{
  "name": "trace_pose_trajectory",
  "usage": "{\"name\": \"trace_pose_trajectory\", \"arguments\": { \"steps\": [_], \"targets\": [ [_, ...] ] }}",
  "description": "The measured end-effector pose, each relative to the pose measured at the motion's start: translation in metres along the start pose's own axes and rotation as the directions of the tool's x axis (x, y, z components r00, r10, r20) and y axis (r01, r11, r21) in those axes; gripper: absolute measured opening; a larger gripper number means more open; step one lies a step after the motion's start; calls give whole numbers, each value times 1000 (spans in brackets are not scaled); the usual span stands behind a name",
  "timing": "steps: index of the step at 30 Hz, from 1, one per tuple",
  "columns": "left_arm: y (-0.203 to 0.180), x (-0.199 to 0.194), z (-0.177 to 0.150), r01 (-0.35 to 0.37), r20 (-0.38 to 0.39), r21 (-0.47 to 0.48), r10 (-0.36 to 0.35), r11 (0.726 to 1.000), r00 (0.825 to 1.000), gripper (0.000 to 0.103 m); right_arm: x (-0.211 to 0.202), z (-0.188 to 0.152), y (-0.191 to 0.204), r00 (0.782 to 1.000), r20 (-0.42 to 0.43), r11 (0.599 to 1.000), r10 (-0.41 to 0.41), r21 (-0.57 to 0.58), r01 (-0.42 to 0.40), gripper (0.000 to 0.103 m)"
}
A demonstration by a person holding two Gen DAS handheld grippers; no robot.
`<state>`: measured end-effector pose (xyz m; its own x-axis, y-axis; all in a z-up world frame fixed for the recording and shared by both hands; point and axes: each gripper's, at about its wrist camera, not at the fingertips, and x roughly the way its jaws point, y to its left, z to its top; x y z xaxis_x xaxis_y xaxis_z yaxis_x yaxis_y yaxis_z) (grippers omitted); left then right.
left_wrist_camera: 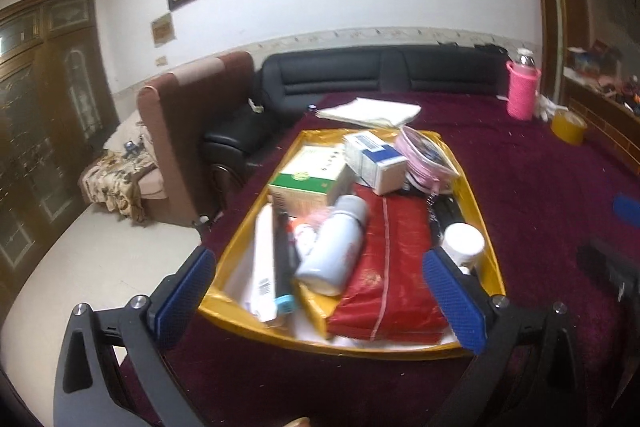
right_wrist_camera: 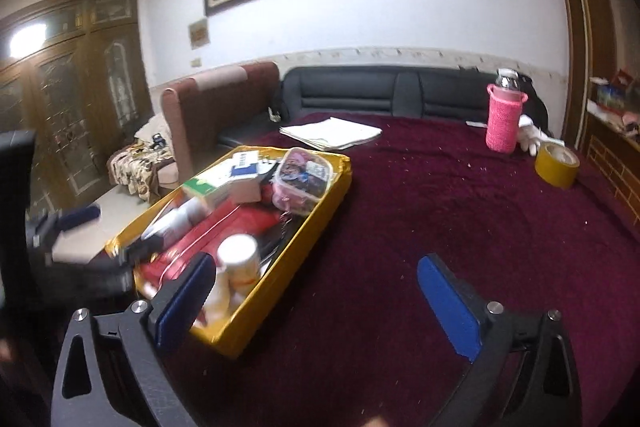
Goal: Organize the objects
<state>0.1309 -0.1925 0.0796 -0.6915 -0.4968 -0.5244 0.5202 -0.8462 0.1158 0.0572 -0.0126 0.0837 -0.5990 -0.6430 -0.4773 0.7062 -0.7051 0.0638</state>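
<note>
A yellow tray (left_wrist_camera: 491,251) (right_wrist_camera: 280,291) sits on the maroon tablecloth, packed with a red packet (left_wrist_camera: 394,267), a white bottle (left_wrist_camera: 334,241), a green-and-white box (left_wrist_camera: 310,179), a blue-and-white box (left_wrist_camera: 376,159), a pink pouch (left_wrist_camera: 428,157) (right_wrist_camera: 300,179) and a white-capped jar (left_wrist_camera: 462,241) (right_wrist_camera: 238,261). My left gripper (left_wrist_camera: 320,291) stands open over the tray's near end, nothing between its blue pads. My right gripper (right_wrist_camera: 316,303) is open too, its left pad by the tray's near corner, its right pad over bare cloth.
Folded white papers (right_wrist_camera: 332,133) lie behind the tray. At the far right stand a pink-sleeved bottle (right_wrist_camera: 504,119) and a roll of yellow tape (right_wrist_camera: 556,165). A black sofa (right_wrist_camera: 380,89) and a brown chair (right_wrist_camera: 212,107) line the table's far side.
</note>
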Motion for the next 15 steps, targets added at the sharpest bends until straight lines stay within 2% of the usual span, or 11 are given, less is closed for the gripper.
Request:
{"name": "trace_pose_trajectory", "arguments": {
  "steps": [5,9,15],
  "targets": [
    [3,-2,-5,3,-23,-17,-3,1000,1000,103,-9,-15,16,998,52,998,30,-64,-27,103],
    [-2,1,-10,-62,-19,21,63,998,998,103,-9,-23,26,997,80,994,21,-111,-12,103],
    [-3,4,-13,-66,-19,25,67,998,998,103,-6,-24,22,997,71,996,23,-89,-16,103]
  ]
}}
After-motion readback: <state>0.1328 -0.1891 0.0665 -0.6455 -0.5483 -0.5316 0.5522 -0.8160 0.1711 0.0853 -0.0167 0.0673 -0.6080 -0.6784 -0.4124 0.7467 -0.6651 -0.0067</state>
